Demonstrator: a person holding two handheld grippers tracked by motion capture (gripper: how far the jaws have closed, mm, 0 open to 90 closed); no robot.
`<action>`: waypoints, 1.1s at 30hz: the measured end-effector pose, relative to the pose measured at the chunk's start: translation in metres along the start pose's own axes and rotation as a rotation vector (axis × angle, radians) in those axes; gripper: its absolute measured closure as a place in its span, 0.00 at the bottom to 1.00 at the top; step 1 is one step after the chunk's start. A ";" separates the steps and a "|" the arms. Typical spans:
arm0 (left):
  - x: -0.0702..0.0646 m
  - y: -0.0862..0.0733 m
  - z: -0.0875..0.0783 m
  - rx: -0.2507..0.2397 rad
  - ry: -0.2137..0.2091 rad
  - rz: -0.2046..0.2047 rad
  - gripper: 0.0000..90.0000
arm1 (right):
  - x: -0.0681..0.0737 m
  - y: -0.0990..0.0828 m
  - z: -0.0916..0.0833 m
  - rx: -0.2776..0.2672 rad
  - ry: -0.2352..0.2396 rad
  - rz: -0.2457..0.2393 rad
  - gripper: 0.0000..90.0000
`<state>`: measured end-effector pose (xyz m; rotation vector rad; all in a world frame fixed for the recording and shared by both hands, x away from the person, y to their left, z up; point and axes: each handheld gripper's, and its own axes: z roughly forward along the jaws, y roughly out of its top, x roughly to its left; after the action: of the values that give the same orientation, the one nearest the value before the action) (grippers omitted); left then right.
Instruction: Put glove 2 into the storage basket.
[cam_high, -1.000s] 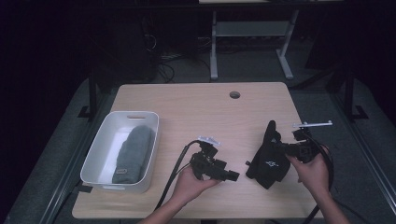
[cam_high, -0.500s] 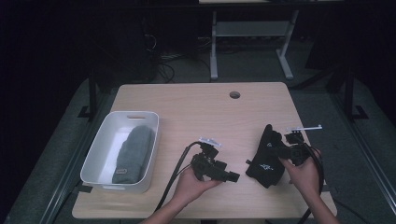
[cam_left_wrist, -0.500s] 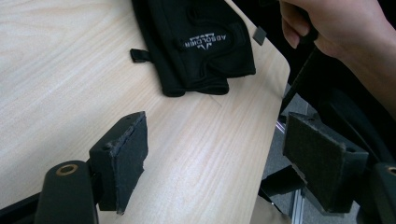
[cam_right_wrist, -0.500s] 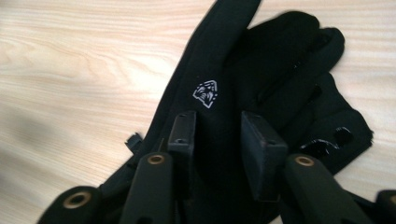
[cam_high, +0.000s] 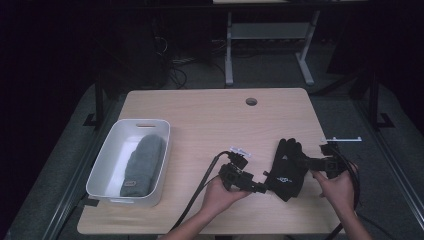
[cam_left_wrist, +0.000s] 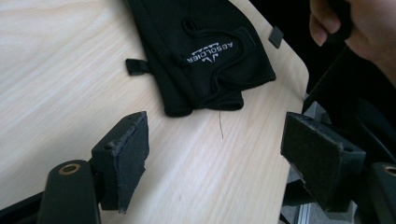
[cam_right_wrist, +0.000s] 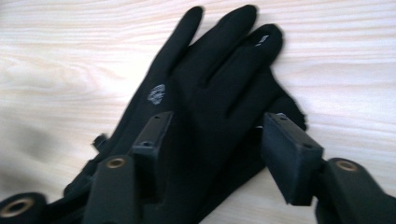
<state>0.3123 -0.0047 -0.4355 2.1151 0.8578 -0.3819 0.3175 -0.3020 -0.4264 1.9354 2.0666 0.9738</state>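
Gloves are the business here. From the high view, a black glove lies flat on the wooden surface at about 4 o'clock, between the 2 claws. The left claw comes at its cuff from 9 o'clock; the right claw sits over its finger end at 3 o'clock. A white bin at 8 o'clock holds a grey mitten.

Left gripper view: the left claw stands wide, nothing between its pads, bare wood beneath. The glove's cuff with white lettering lies just ahead at 12 o'clock, close to the surface's corner.

Right gripper view: the right claw has just been opening; its pads straddle the glove's palm without pressing on it, so the glove looks freshly let go.

Risk, as I judge it: the left claw may close on thin cloth and pinch only one layer, or scrape wood and miss. The glove could also be nudged off that near corner, since the fabric is limp and slides easily.
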 end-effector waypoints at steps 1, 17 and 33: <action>-0.001 0.002 0.004 0.003 0.006 -0.001 0.27 | -0.002 0.001 0.000 -0.004 -0.009 -0.001 0.47; 0.000 0.019 0.045 0.037 0.112 -0.011 0.38 | -0.020 0.010 0.022 0.012 -0.058 0.085 0.39; 0.001 0.021 0.057 0.066 0.166 0.001 0.65 | -0.023 0.005 0.032 0.017 -0.032 0.107 0.62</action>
<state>0.3286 -0.0583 -0.4600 2.2323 0.9503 -0.2395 0.3424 -0.3120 -0.4558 2.0754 1.9779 0.9424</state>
